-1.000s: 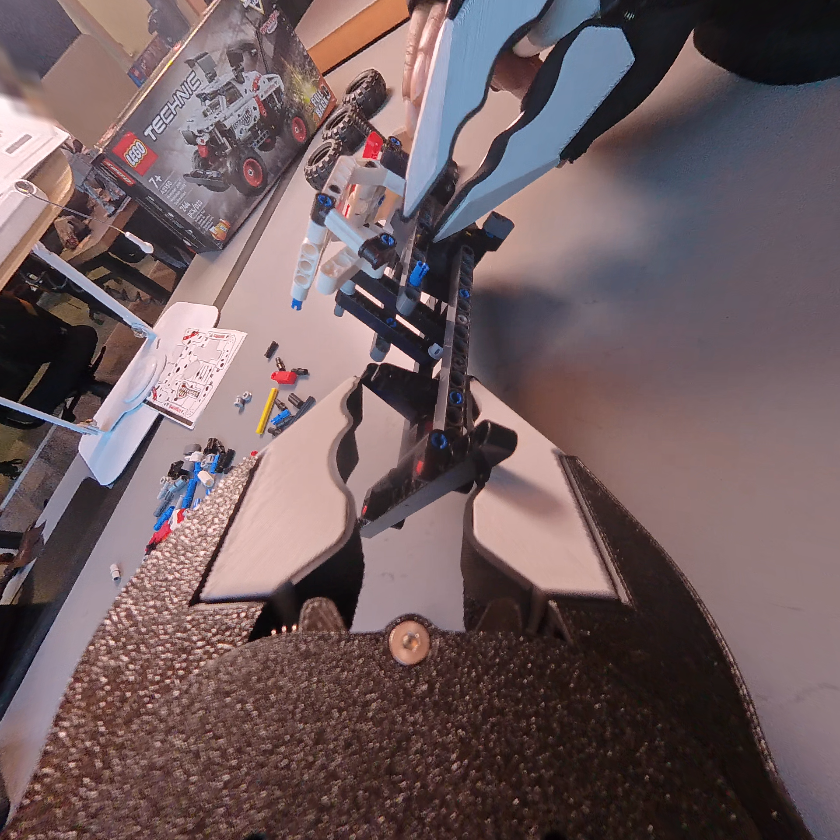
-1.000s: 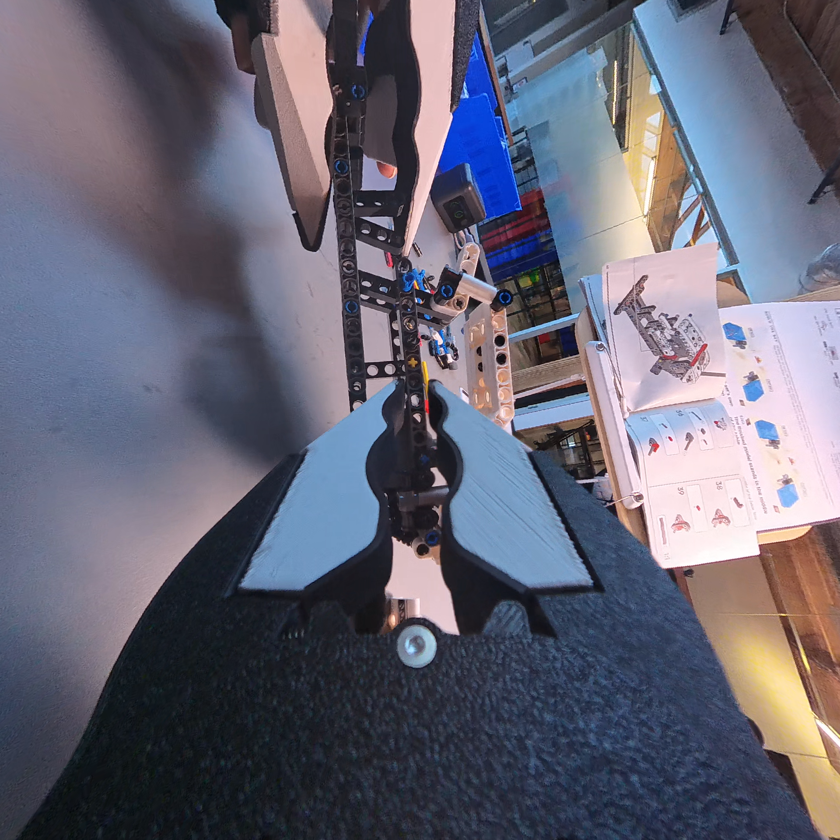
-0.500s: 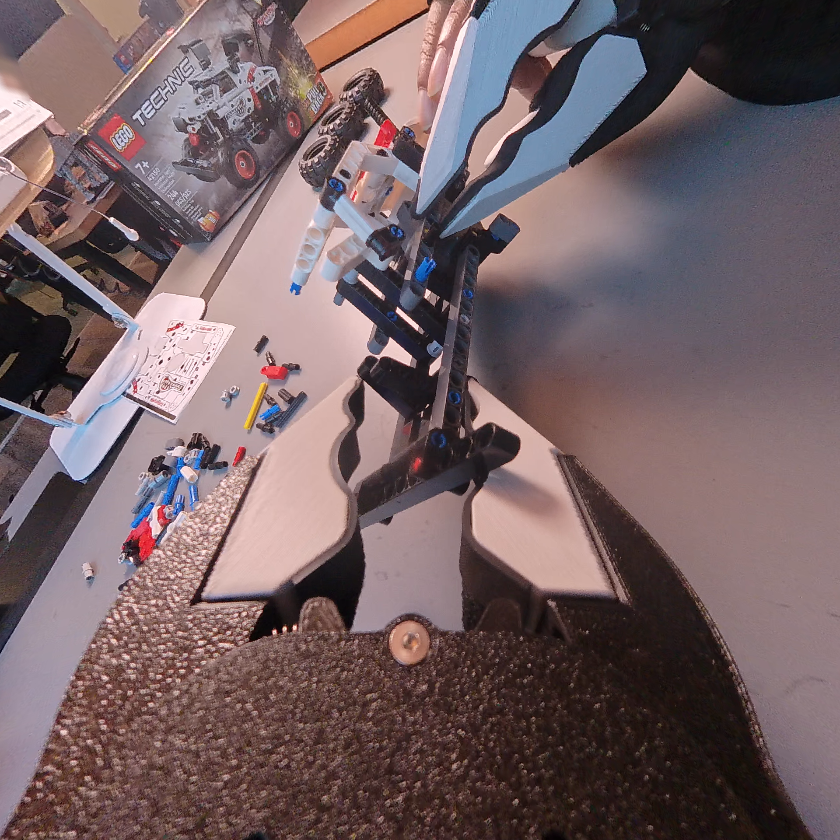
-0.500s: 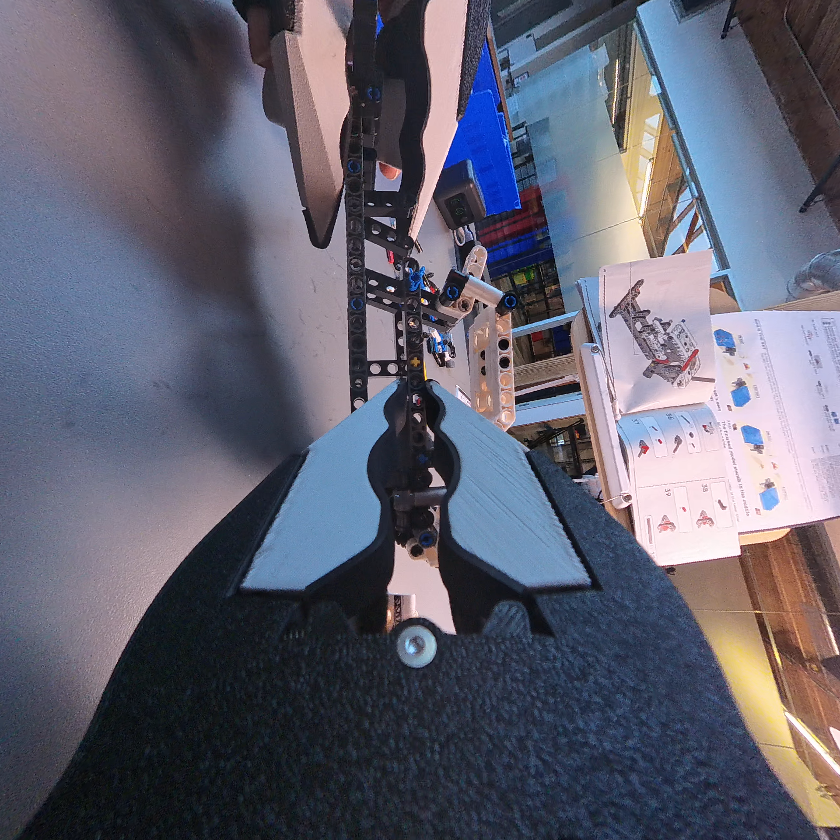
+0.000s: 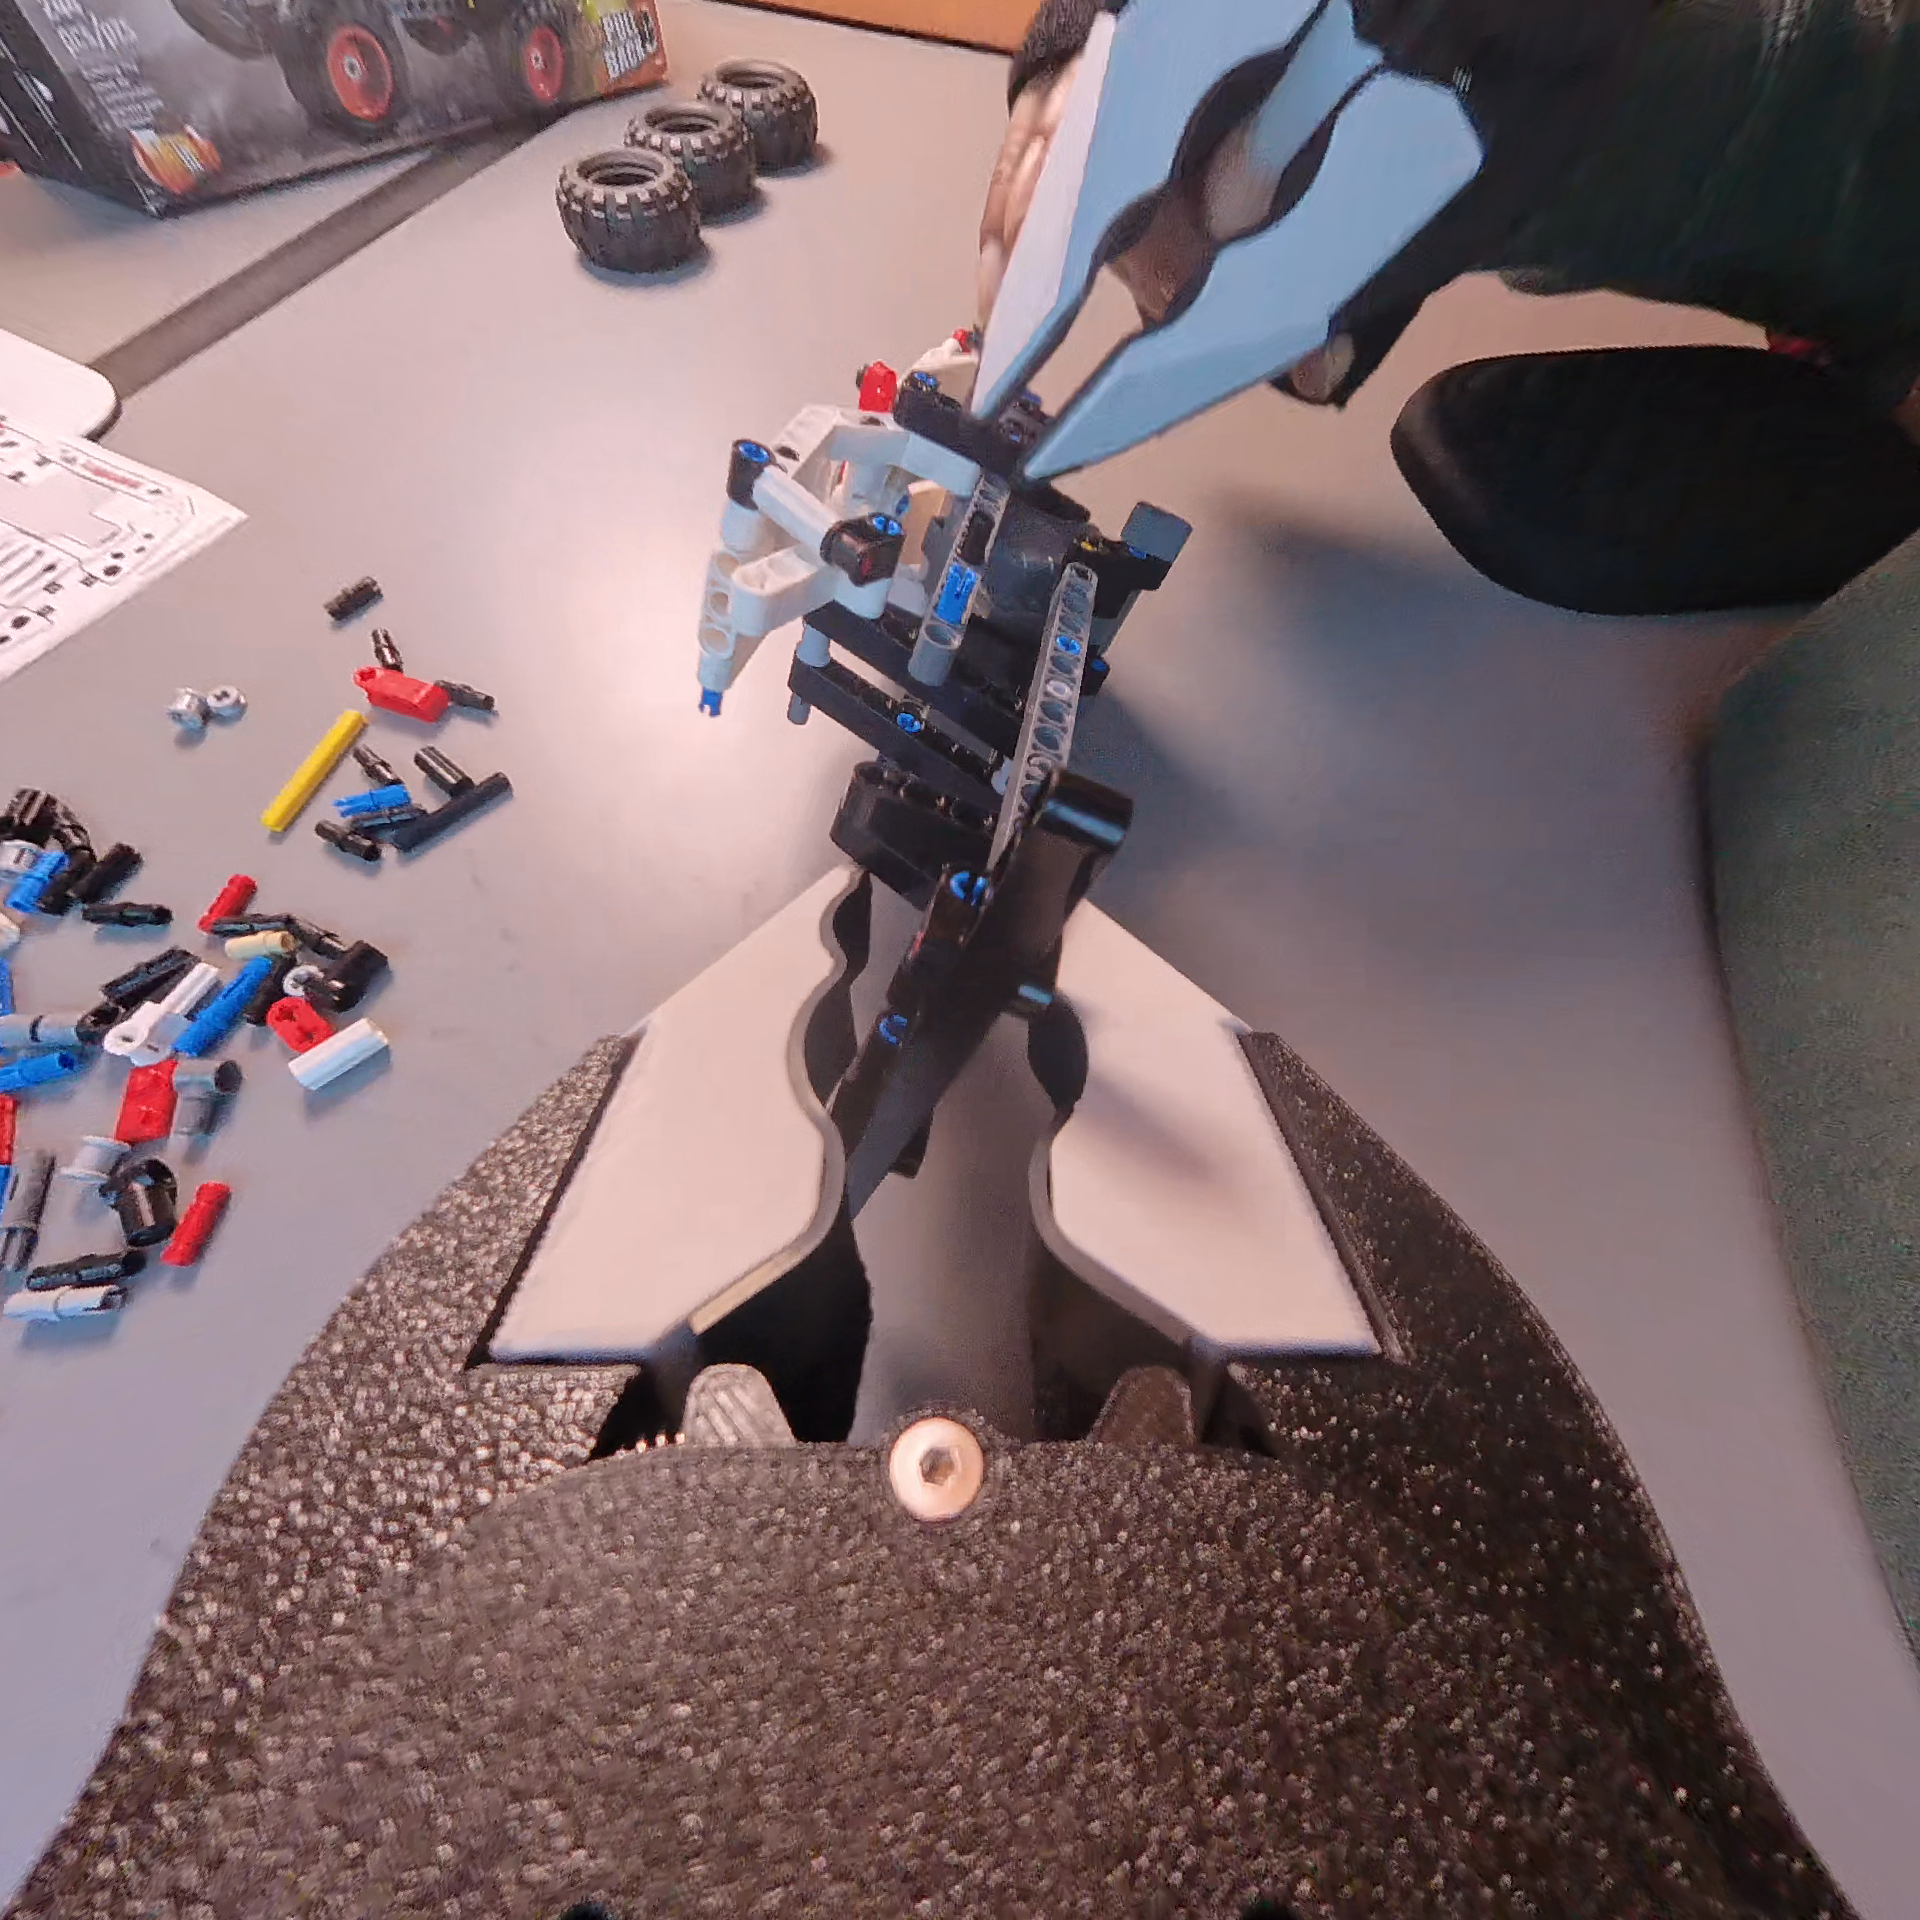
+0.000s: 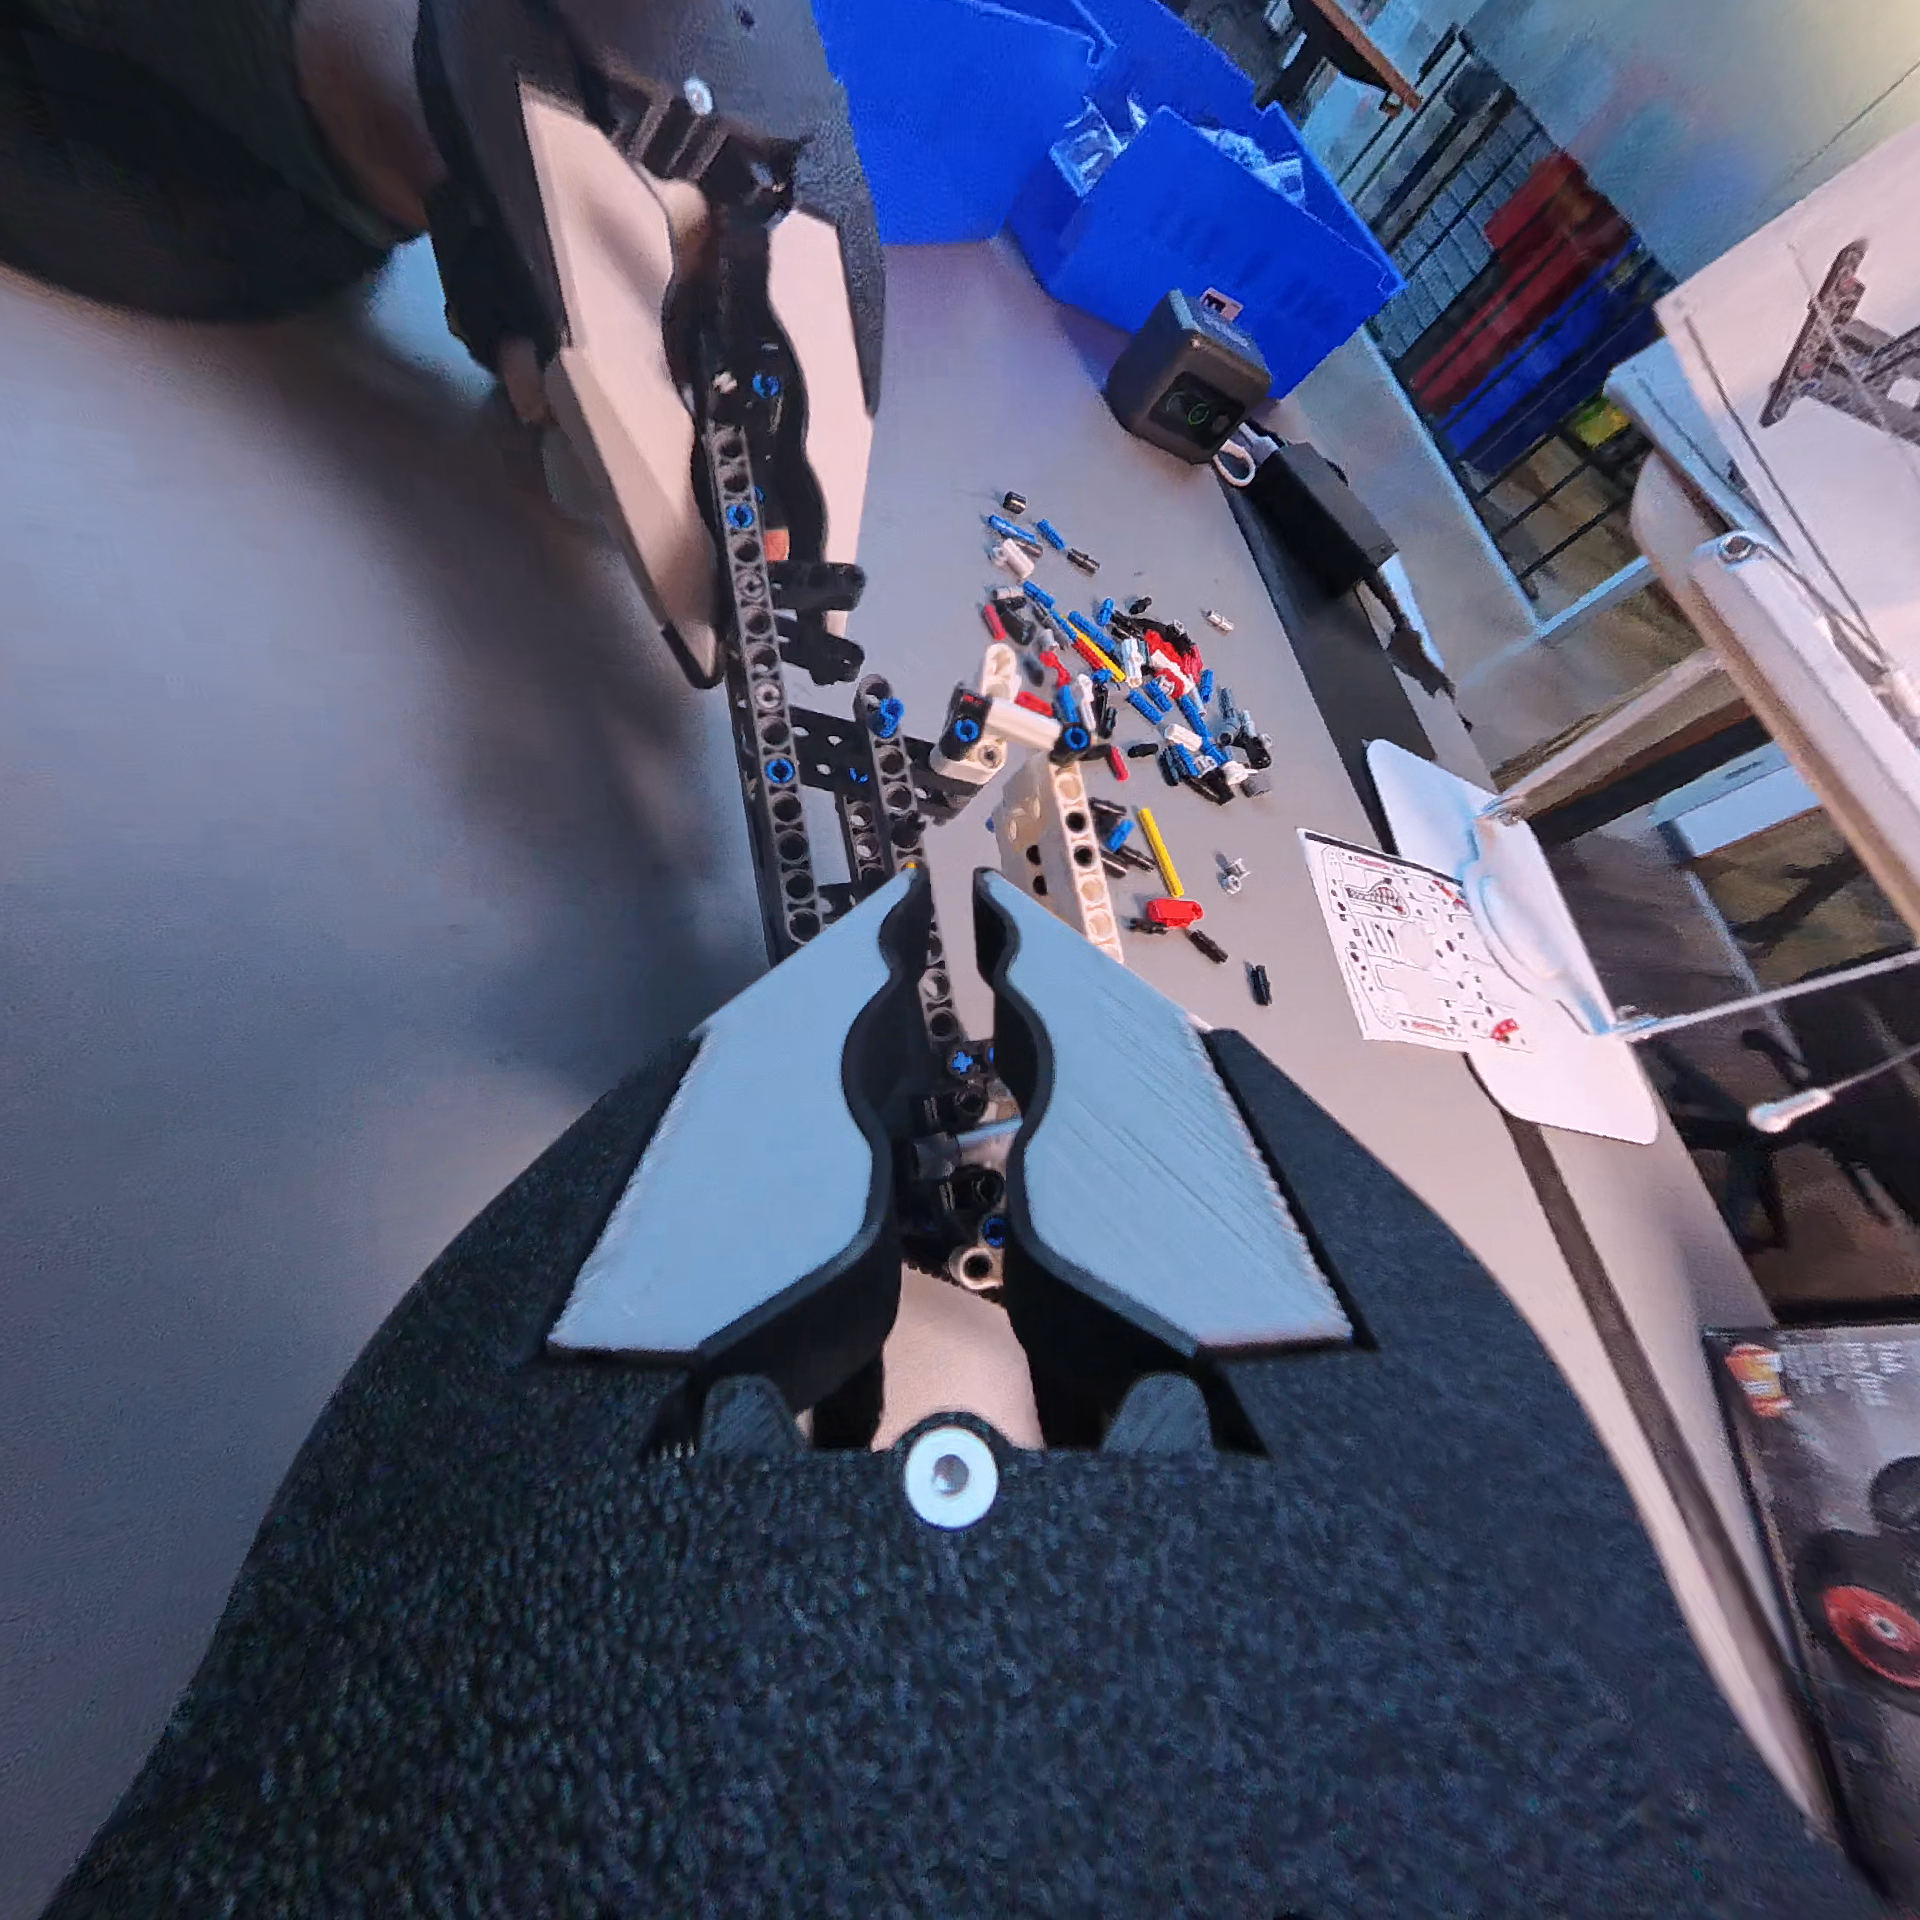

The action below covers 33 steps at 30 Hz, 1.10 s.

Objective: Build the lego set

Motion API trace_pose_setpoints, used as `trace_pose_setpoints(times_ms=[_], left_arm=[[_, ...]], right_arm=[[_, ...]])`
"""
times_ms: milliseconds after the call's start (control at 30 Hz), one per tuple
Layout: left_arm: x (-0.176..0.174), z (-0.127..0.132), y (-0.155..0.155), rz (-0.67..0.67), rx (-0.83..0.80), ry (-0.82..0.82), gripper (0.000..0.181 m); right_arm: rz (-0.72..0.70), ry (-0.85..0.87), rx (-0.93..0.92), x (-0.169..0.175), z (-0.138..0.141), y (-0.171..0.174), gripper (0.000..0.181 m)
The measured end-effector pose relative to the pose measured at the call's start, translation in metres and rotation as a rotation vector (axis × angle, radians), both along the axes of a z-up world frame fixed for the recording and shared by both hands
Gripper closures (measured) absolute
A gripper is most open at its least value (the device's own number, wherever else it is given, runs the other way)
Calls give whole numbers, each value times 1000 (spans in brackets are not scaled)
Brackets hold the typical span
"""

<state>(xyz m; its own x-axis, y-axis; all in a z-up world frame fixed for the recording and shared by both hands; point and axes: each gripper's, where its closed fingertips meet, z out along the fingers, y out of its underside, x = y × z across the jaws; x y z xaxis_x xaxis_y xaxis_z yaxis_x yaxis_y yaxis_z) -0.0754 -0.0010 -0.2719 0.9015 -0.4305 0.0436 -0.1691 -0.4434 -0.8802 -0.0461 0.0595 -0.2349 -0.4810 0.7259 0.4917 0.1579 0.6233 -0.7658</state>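
Observation:
A black Technic chassis (image 5: 966, 644) with white, grey and blue parts hangs above the grey table (image 5: 540, 436), held at both ends. My left gripper (image 5: 956, 904) is shut on its near black end. My right gripper (image 5: 1029, 457) comes in from the top right, shut on the far end beside the white beams. In the right wrist view my right gripper (image 6: 948, 883) grips a grey beam of the chassis (image 6: 774, 727). The left gripper (image 6: 717, 436) clamps the far end there. Loose parts (image 5: 156, 1029) lie on the table to the left.
Three black tyres (image 5: 675, 177) and the set box (image 5: 260, 83) lie at the back left, with a sticker sheet (image 5: 73, 540) at the left edge. Blue bins (image 6: 1143, 208), a small black camera cube (image 6: 1190, 379) and the instruction booklet on a stand (image 6: 1829, 312) show in the right wrist view. Some 9 centimetres of space lies between my two pairs of fingers.
Both grippers have swung round together with the chassis still held between them. Both views now look more down onto the table, and the loose parts sit closer.

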Motion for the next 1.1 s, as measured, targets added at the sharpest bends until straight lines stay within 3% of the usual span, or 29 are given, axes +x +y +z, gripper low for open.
trace_pose_setpoints(times_ms=[300,533,667,1100], left_arm=[[4,-16,-4,-32,-80,32,157],[3,-4,-4,-23,-21,7,143],[4,-1,-2,-24,2,18,146],[4,-1,-3,-20,7,61,147]], right_arm=[[0,-140,-63,7,-1,7,165],[3,-220,-48,8,-10,6,163],[30,-242,-43,3,-7,-4,163],[84,-365,-11,-8,-18,-18,177]])
